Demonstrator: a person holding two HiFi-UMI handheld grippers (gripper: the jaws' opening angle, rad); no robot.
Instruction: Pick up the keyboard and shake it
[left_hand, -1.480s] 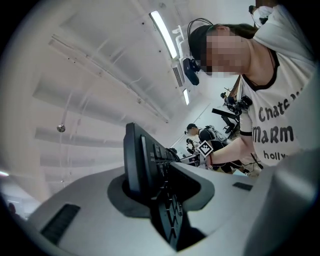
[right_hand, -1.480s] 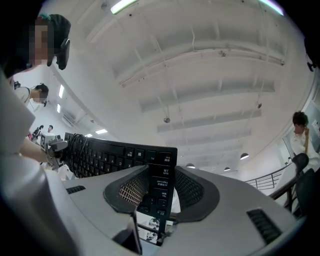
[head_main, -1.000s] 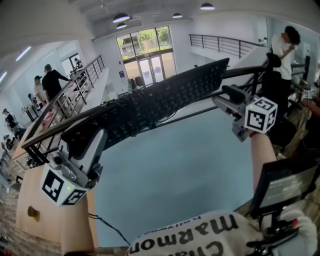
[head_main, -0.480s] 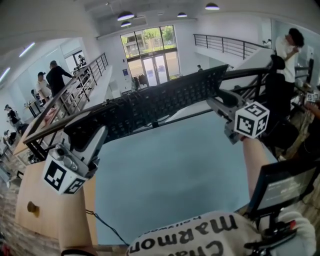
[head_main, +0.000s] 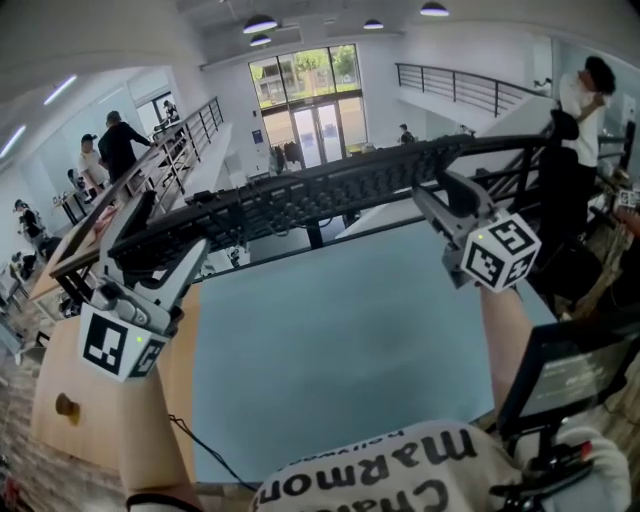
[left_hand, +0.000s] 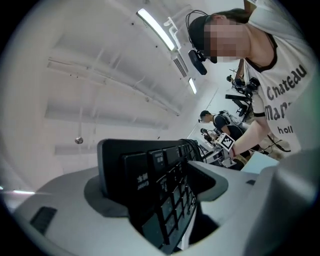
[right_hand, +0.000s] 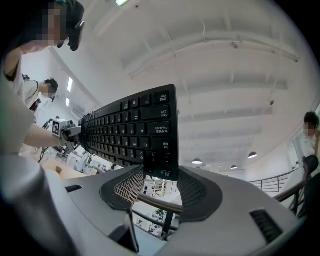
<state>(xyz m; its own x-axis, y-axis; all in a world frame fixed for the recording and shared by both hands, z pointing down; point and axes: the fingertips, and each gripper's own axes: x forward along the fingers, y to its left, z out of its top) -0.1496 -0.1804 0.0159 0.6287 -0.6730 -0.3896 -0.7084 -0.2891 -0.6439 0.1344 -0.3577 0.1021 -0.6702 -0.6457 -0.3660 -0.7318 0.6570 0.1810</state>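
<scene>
Jaws of the left gripper (left_hand: 160, 192) are opening around the keyboard (head_main: 300, 200), while the right gripper (right_hand: 162, 190) clamps it.

The keyboard (head_main: 300, 205) is black plastic, its keycaps matt with thin white print. The table (head_main: 340, 340) top is smooth, matt, pale blue. The panel (head_main: 55, 370) beside it is light wood. The shirt (head_main: 400, 475) is white cloth, and the balcony railing (head_main: 460, 88) dark metal.

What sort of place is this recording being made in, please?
Probably a large, open lab or office hall: tall glass entrance doors, a railed upper gallery, and people standing at left.
</scene>
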